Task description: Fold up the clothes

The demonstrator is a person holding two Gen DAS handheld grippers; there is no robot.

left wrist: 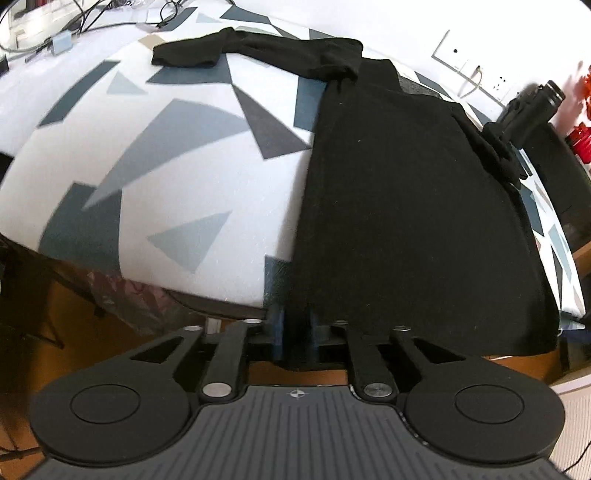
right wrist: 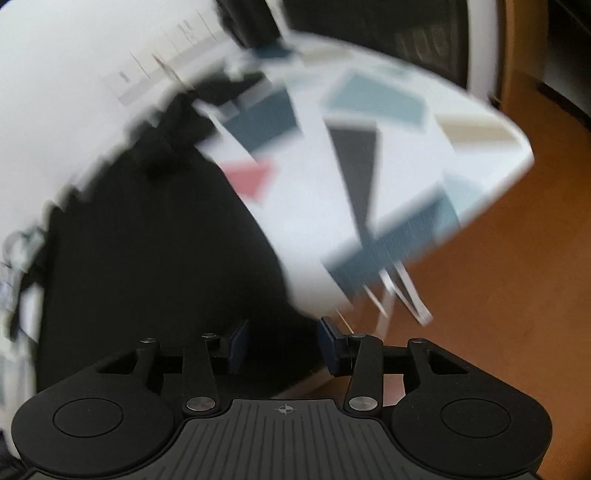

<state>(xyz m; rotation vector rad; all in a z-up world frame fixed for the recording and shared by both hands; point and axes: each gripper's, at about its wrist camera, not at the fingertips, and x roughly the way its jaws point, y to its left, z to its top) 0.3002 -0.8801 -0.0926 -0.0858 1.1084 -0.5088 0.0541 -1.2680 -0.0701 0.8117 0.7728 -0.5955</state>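
Left gripper (left wrist: 295, 334) jaws narrow astride black garment (left wrist: 406, 221) hem, seemingly loose; right gripper (right wrist: 283, 347) parted.

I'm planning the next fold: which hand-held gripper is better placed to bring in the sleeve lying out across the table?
Probably the left hand-held gripper. Its view shows the black garment and that sleeve stretching to its side, sharply. The right hand-held gripper sits at the opposite side; its view is blurred.

Tablecloth (left wrist: 192, 177) left of the black garment (left wrist: 406, 221) lies bare (cables (left wrist: 55, 33) crowd its far edge).

Black garment (left wrist: 406, 206); white cloth (left wrist: 207, 177), grey-blue triangles
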